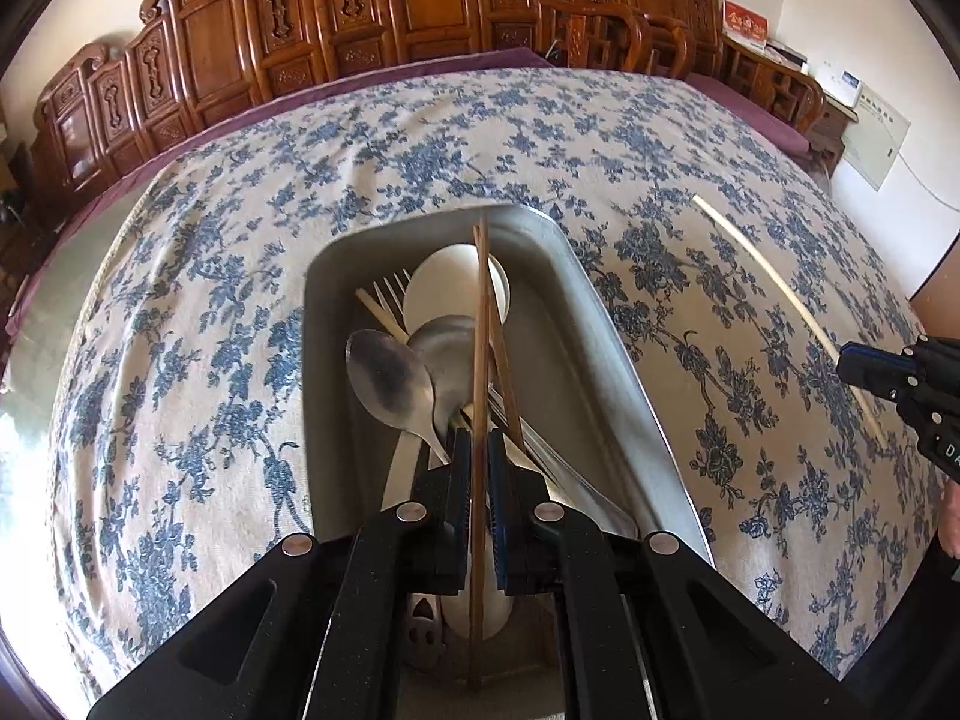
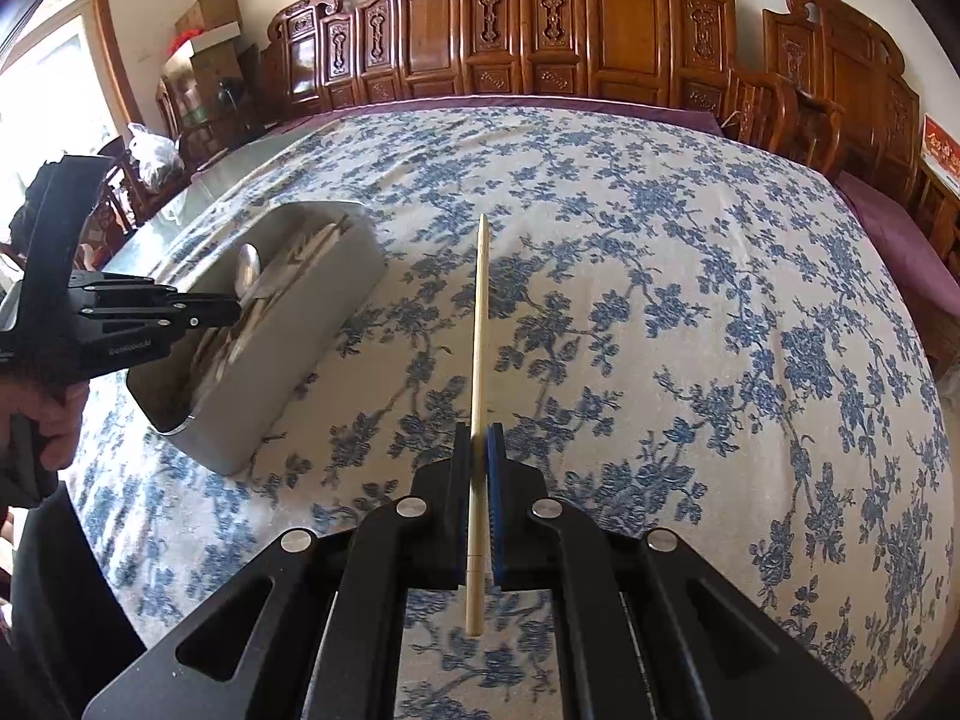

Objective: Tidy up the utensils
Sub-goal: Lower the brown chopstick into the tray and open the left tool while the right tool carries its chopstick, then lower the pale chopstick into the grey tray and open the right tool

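Two chopsticks in play, one per gripper. On our left, the left gripper [image 1: 478, 450] is over the metal tray [image 1: 606, 324], pads closed on a dark brown chopstick [image 1: 480, 324] that runs lengthwise above the spoons [image 1: 390, 378], fork [image 1: 393, 291] & a white spoon [image 1: 447, 285] already inside; a second brown stick [image 1: 503, 360] lies w/ them. Moving right, the tray sits on the floral tablecloth [image 2: 660, 276], and the right gripper [image 2: 478, 450] is well apart from it, jaws pinched on a pale chopstick [image 2: 480, 312] held off the cloth, pointing away. Risks as we judge: thin round sticks can pivot or slip in a narrow pinch; dropping the brown one from height may bounce it off the pile & out. Bringing the pale one over, we could bump the left tool.
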A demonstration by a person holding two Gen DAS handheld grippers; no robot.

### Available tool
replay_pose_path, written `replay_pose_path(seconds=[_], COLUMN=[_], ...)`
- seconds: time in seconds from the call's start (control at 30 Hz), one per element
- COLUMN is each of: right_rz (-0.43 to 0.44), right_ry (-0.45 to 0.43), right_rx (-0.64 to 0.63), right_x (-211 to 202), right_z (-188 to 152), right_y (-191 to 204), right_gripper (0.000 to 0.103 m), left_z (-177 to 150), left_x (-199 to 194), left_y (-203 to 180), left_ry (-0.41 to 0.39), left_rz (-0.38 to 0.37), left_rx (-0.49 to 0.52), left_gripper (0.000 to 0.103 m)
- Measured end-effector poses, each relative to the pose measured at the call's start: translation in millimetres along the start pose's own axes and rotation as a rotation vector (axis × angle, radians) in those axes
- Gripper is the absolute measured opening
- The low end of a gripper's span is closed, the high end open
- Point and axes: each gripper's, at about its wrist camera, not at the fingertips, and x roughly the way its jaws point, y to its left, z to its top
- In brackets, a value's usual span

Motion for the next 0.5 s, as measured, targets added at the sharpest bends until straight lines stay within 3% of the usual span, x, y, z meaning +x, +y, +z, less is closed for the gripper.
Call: replay_pose_path(seconds=[0.1,0.2,0.5], right_rz=[0.022,0.038,0.094], right_ry=[-0.012,-0.017,-0.01], right_rx=[-0.018,-0.038,-0.085], right_x=[-6.0,-9.7,-6.2], right_z=[1.5,4.1,17.5], right_y=[12.8,27.6,75.2], right_gripper=[0.006,0.006,0.006], left_z=[-1.1,-4.2,-13.4], left_x=[-9.3,-23.1,-46.9], left_y=[3.2,8.8,33.6], left_ry=[-0.019,-0.05,-0.103], left_rz=[0.007,0.009,0.007], left_rx=[-0.002,-0.018,-0.097], left_gripper=[0.006,0.016,0.017])
